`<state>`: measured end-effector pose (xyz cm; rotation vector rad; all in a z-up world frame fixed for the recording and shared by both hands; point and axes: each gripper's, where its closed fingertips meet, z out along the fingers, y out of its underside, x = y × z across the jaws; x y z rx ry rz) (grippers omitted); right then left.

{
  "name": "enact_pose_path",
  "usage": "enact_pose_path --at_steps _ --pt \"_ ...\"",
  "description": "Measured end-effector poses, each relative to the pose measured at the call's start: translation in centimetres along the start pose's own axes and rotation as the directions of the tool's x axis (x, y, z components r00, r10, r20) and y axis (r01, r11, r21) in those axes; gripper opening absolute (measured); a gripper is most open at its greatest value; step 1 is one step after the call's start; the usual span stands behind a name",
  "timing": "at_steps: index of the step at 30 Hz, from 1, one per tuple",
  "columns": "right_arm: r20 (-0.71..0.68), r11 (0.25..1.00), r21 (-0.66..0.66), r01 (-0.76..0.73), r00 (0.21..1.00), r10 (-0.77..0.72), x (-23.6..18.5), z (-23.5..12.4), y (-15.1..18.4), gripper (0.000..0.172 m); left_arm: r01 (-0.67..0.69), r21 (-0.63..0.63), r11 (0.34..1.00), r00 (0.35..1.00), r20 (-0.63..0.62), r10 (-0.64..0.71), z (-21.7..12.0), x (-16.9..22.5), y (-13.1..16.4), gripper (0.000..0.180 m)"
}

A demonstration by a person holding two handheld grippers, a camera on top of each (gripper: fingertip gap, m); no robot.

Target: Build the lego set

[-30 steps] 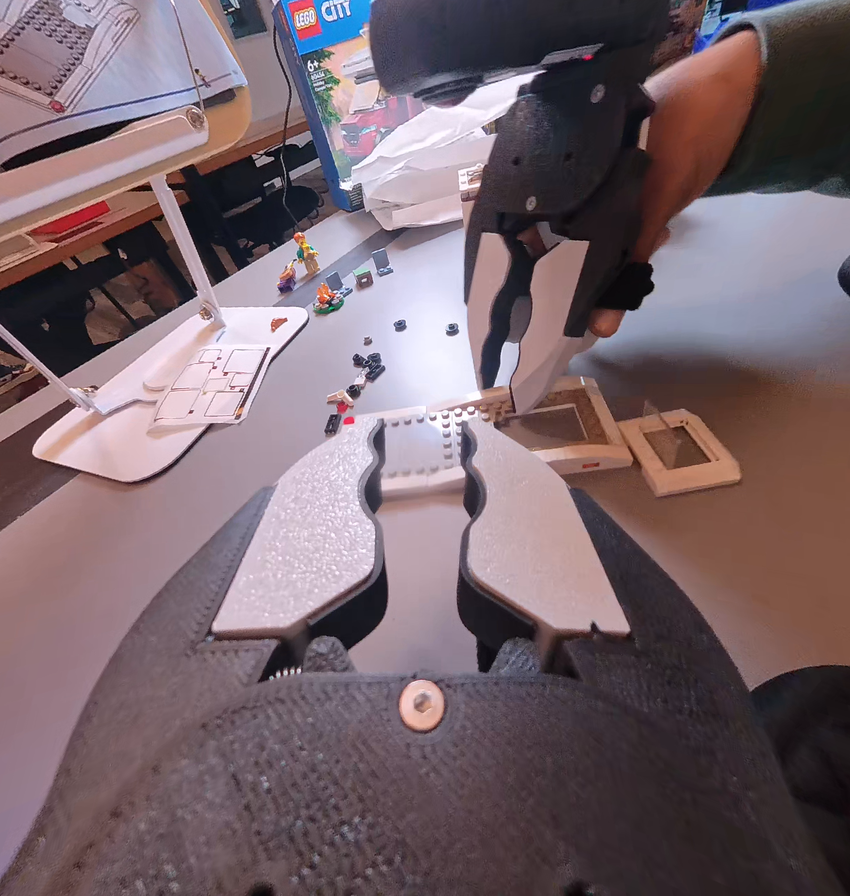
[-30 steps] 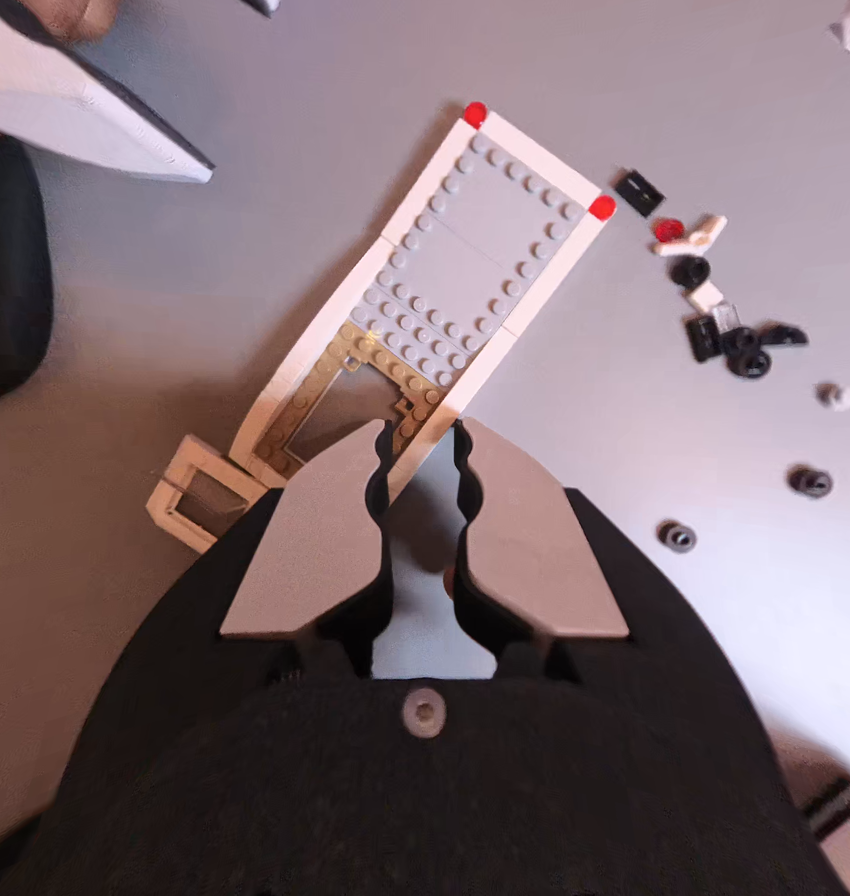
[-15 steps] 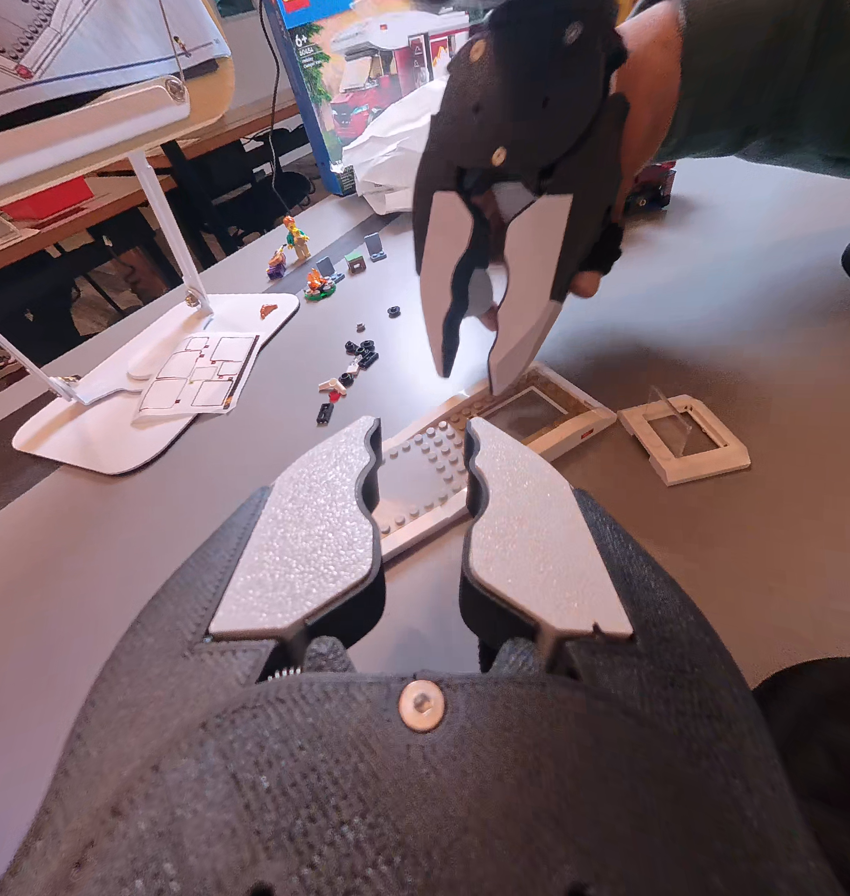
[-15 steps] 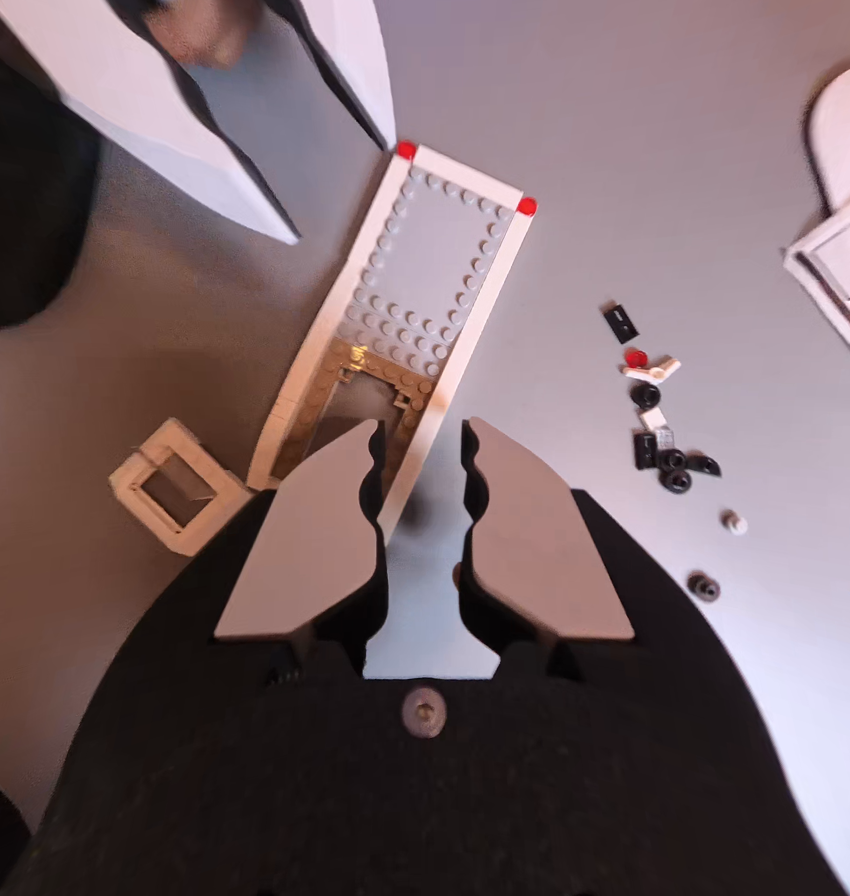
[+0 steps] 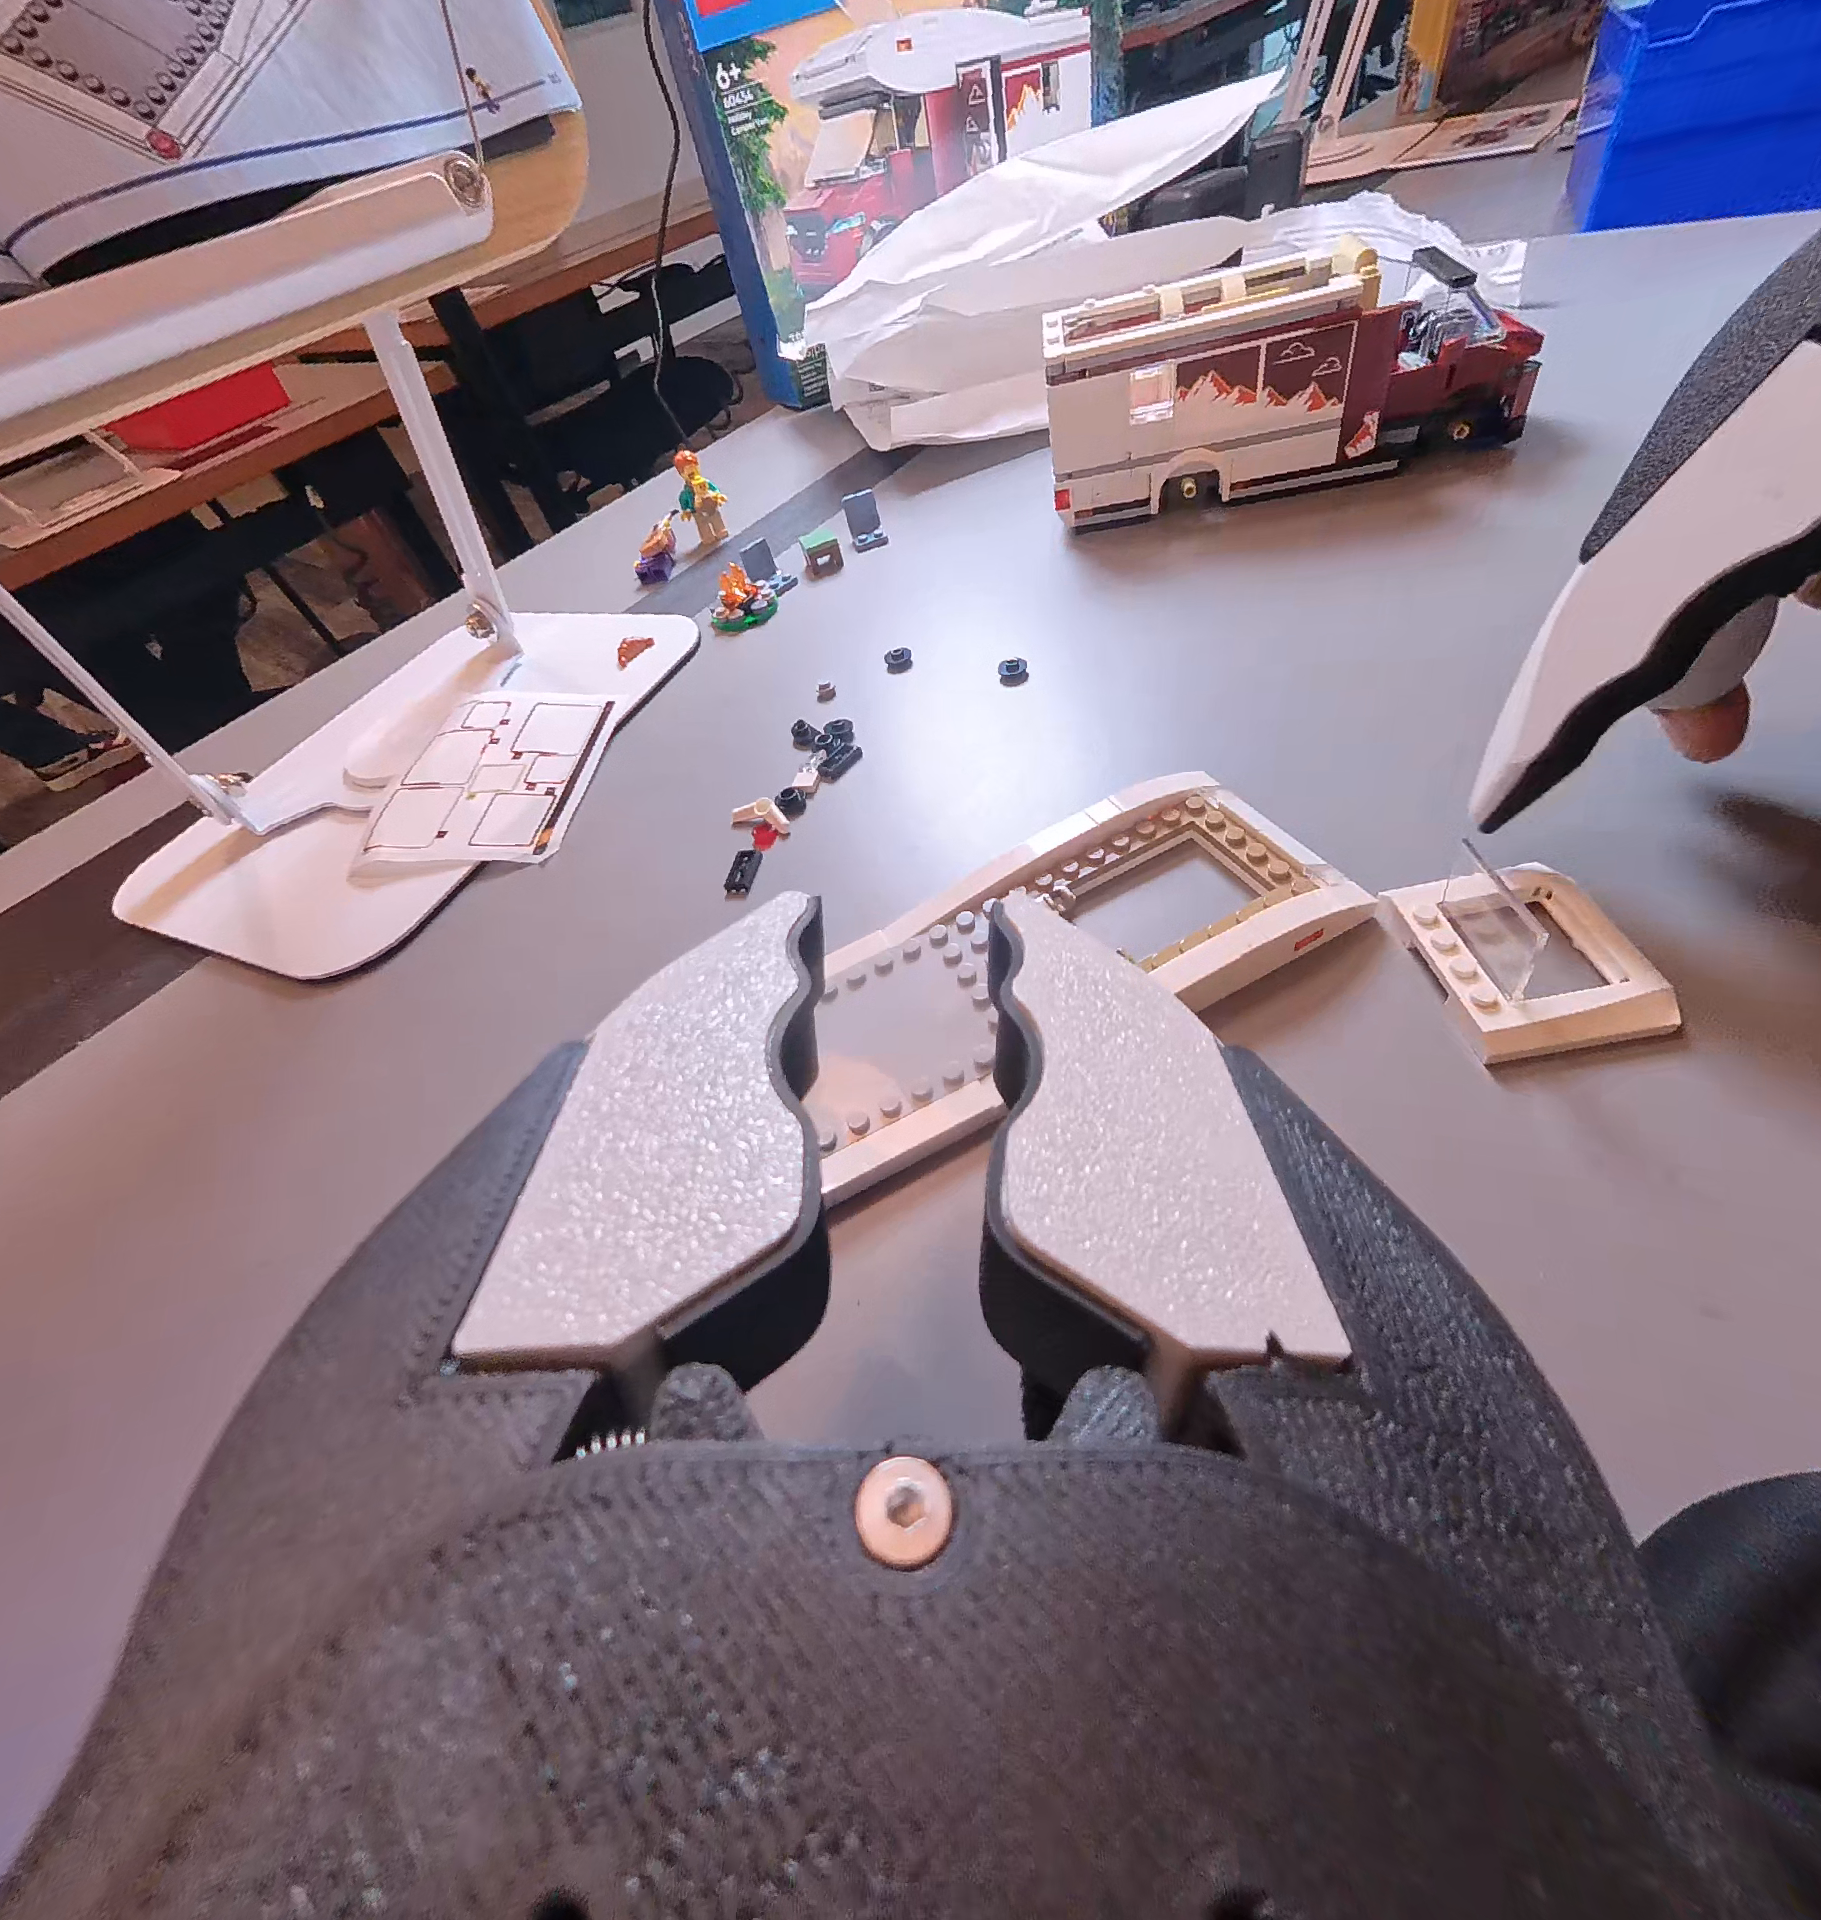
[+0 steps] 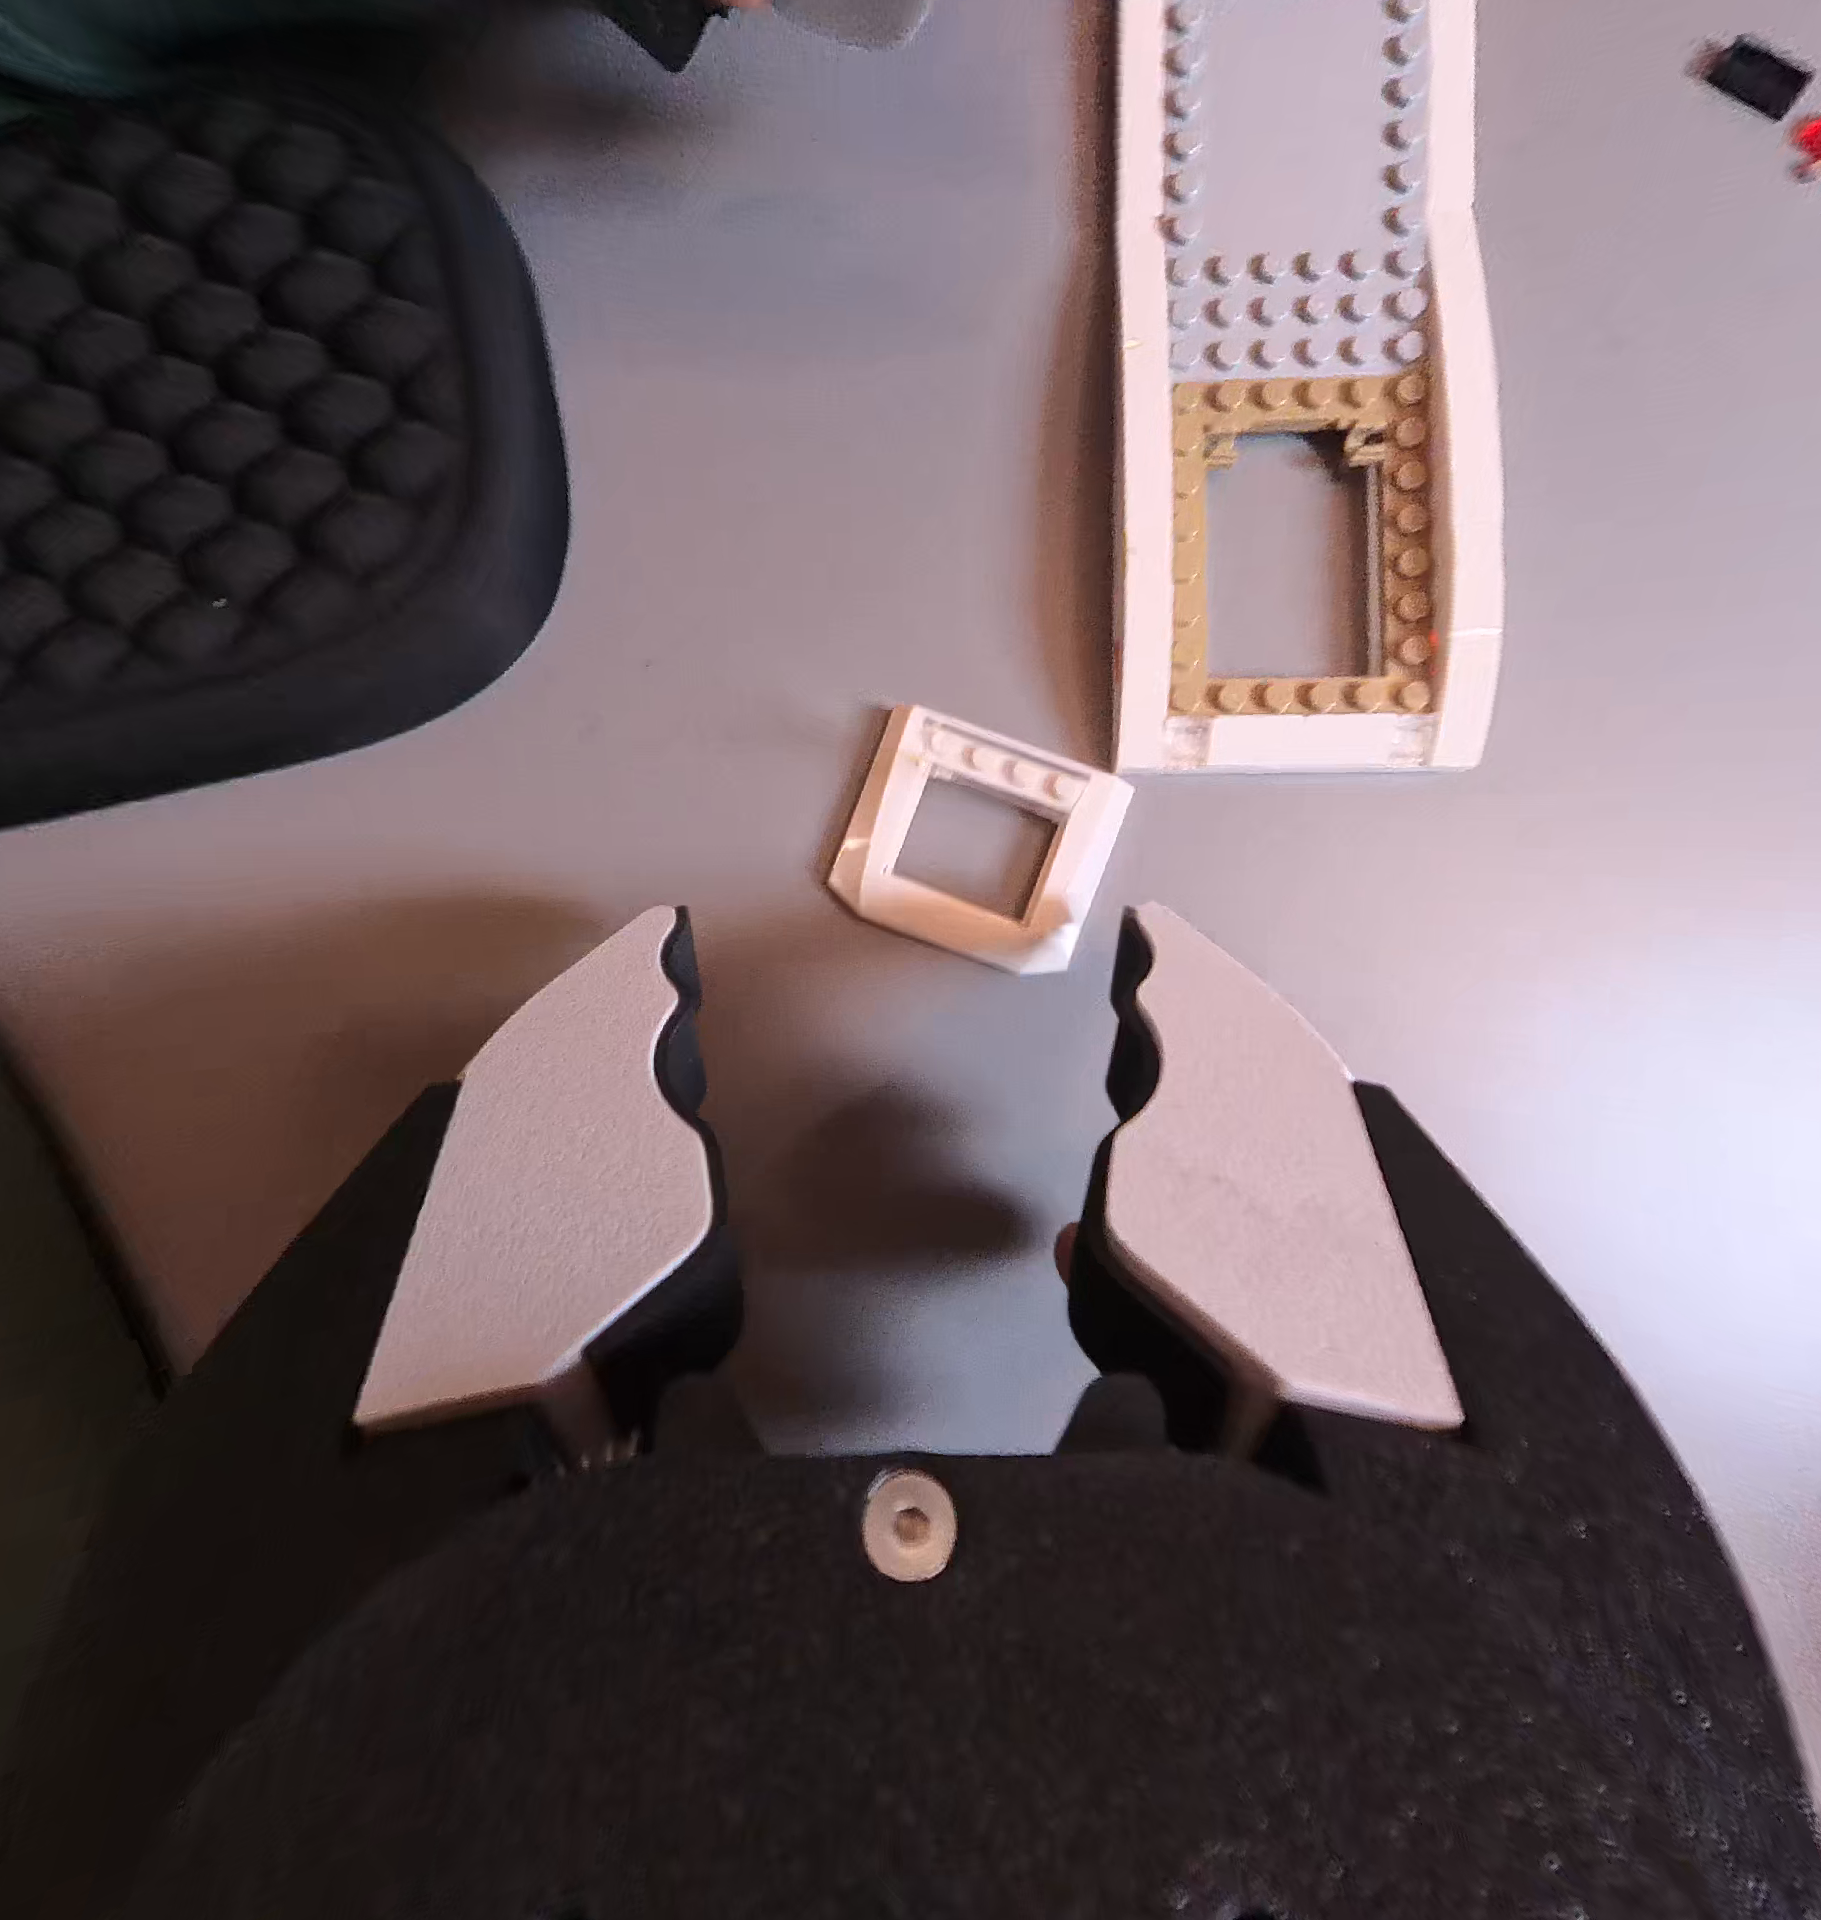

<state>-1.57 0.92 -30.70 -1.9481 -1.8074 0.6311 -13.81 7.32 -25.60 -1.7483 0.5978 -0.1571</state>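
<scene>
A long white roof plate (image 5: 1270,935) with a grey studded part and a tan-framed opening lies flat on the grey table (image 5: 1301,1299). My left gripper (image 5: 901,925) is open and empty, just above the plate's near grey end. My right gripper (image 6: 904,925) is wide open and empty, hovering over a small white window frame (image 6: 968,925) that lies beside the plate (image 6: 1301,312). In the left wrist view one right finger (image 5: 1664,582) points down at the frame (image 5: 1571,1003), its tip just above the frame's raised clear pane (image 5: 1488,920).
A built camper van model (image 5: 1280,384), a toy box (image 5: 771,208) and white paper bags (image 5: 989,239) stand at the back. A white booklet stand (image 5: 293,894) is at the left. Small loose parts (image 5: 823,748) and a minifigure (image 5: 700,499) lie between. A black cushion (image 6: 210,436) lies at the table's near side. About 6 cm separates my right fingertips from the long white roof plate (image 5: 1270,935).
My right gripper left the roof plate's end, moved over the window frame and opened wider. The plate has turned on the table. My left gripper stayed open near the plate's grey end.
</scene>
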Motion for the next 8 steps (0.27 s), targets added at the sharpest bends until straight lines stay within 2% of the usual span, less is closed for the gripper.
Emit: enact_pose_path --at_steps 1,8 --pt "-0.012 1.000 -0.004 -0.003 1.000 0.003 0.0 0.3 -0.3 0.075 0.000 0.001 1.000 1.000 0.003 0.000 0.0 0.0 0.0 0.030" --pt "-0.061 0.997 -0.074 -0.014 0.998 0.010 0.5 1.7 -1.3 0.065 -0.020 0.009 1.000 1.000 -0.010 0.020 -0.1 0.3 -0.2 0.030"
